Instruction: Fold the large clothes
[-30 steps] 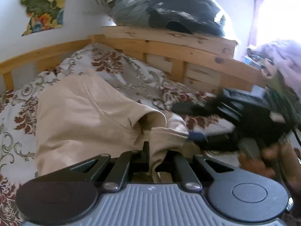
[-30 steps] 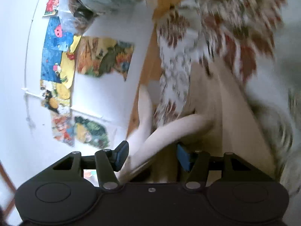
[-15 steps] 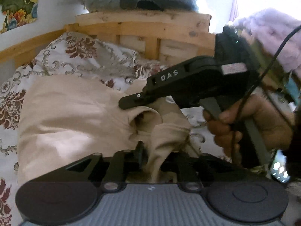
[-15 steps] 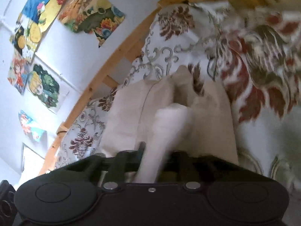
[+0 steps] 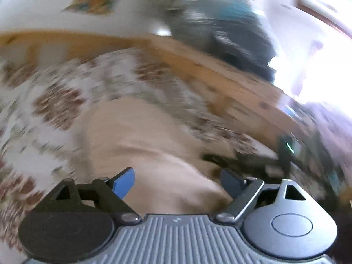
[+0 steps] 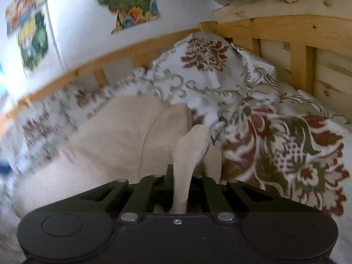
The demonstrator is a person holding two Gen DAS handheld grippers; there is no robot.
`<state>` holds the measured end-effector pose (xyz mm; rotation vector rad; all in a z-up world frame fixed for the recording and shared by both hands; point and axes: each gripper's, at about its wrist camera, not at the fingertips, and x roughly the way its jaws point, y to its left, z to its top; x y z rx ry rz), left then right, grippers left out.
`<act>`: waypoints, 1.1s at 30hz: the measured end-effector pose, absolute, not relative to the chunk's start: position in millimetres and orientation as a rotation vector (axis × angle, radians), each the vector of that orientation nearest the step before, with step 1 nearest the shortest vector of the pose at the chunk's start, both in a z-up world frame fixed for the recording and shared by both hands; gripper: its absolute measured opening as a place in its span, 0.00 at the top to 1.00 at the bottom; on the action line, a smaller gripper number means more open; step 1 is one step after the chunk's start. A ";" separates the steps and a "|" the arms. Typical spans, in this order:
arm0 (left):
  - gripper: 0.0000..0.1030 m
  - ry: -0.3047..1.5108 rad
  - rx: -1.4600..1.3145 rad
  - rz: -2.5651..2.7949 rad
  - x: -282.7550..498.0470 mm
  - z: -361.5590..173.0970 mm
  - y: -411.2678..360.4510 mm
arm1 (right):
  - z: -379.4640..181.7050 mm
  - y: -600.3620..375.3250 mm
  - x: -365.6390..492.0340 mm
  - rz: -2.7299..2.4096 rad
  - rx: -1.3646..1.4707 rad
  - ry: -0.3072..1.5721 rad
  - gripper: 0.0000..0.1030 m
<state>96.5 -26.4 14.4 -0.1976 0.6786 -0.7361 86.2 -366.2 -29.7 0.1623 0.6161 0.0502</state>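
A beige garment [image 6: 123,132] lies folded on the flowered bedspread [image 6: 286,145]. My right gripper [image 6: 180,182] is shut on a fold of that garment, which sticks up between its fingers. The left wrist view is blurred by motion. There my left gripper [image 5: 178,182] stands over the beige garment [image 5: 140,136], its jaws opening wide, blue pads [image 5: 124,181] apart and not pressing the cloth. The dark shape at the right of that view is the right gripper [image 5: 253,160].
A wooden bed frame [image 6: 275,26] runs behind and to the right of the bedspread. Colourful pictures [image 6: 129,2] hang on the white wall. A dark bag [image 5: 222,33] rests on top of the frame. Bright window light [image 5: 319,55] glares at the right.
My left gripper let go of the beige fold, opened wide and swung sideways. My right gripper rolled level and closed on a fold of the garment.
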 end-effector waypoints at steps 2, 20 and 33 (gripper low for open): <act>0.13 0.746 -0.266 -0.651 116.0 4.5 -18.2 | -41.0 -358.7 84.0 0.027 0.081 0.616 0.96; 0.13 0.919 -0.364 -0.612 138.4 -47.7 -1.9 | -4.7 -308.5 61.8 -0.038 -0.096 0.424 0.29; 0.11 0.903 -0.269 -0.600 130.2 -56.0 -15.2 | -60.8 -295.2 74.8 -0.016 -0.193 0.596 0.30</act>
